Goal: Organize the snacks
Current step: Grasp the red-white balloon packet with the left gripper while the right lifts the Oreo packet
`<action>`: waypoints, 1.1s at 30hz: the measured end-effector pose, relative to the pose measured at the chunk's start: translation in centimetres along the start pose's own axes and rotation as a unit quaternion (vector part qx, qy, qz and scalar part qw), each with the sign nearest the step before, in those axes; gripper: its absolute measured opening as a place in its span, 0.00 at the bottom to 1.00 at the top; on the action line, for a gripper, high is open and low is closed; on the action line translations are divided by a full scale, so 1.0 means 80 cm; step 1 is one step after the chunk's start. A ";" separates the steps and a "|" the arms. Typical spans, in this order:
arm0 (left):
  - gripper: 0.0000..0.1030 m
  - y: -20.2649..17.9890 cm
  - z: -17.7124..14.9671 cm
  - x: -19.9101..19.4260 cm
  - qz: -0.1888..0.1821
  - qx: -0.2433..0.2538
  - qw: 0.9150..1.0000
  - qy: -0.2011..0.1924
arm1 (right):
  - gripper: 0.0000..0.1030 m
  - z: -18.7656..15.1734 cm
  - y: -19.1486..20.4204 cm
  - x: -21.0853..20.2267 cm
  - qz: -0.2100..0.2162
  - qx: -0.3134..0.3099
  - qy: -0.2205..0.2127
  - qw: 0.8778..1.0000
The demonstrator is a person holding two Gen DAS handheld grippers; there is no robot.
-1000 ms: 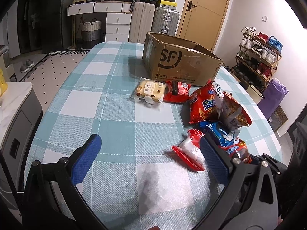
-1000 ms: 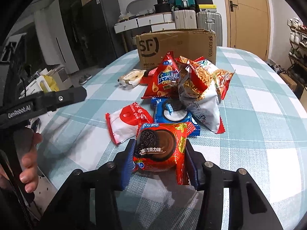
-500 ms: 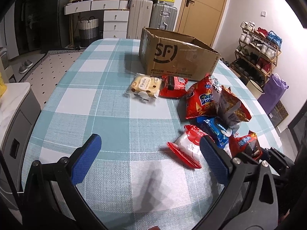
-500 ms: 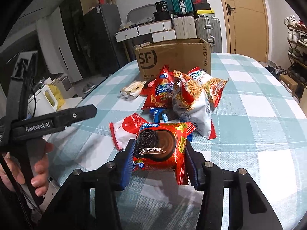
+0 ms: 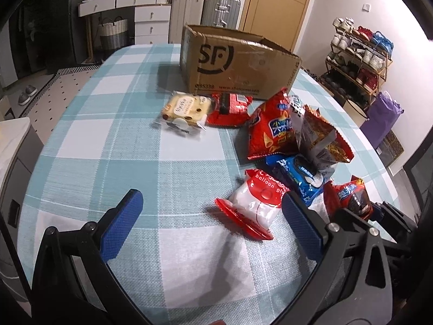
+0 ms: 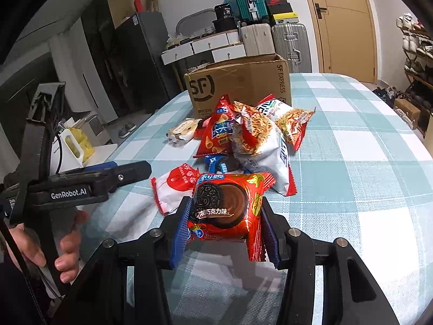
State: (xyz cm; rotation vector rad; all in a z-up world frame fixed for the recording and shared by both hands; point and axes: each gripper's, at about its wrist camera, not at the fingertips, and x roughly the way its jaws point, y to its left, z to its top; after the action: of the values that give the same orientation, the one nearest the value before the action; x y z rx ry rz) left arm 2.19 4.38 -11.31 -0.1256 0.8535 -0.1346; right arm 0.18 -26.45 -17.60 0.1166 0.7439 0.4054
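Snacks [image 5: 270, 130] before cardboard box [image 5: 238, 65]

Bare checked cloth of the counter [image 5: 113, 146] is lying open on the left side, up to the cardboard box [image 5: 238, 62]. On the right, a heap of snack bags [image 6: 254, 135] is blocking the way to the box front. The red-and-white pouch [image 5: 254, 205] is lying just before the left gripper [image 5: 211, 224].
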 end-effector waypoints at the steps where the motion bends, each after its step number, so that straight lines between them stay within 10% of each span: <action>1: 0.99 -0.001 0.000 0.003 0.000 0.001 1.000 0.003 | 0.47 0.000 -0.002 0.000 0.001 0.003 0.000 1.000; 33: 0.99 -0.031 0.005 0.071 0.000 0.034 0.998 0.056 | 0.47 -0.002 -0.034 -0.013 0.020 0.043 -0.009 0.999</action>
State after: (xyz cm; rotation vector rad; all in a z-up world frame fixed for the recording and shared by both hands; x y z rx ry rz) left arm 6.00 0.97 -14.86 -0.0547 0.9603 -0.1716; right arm 0.21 -29.34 -17.72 0.2167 0.7421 0.4100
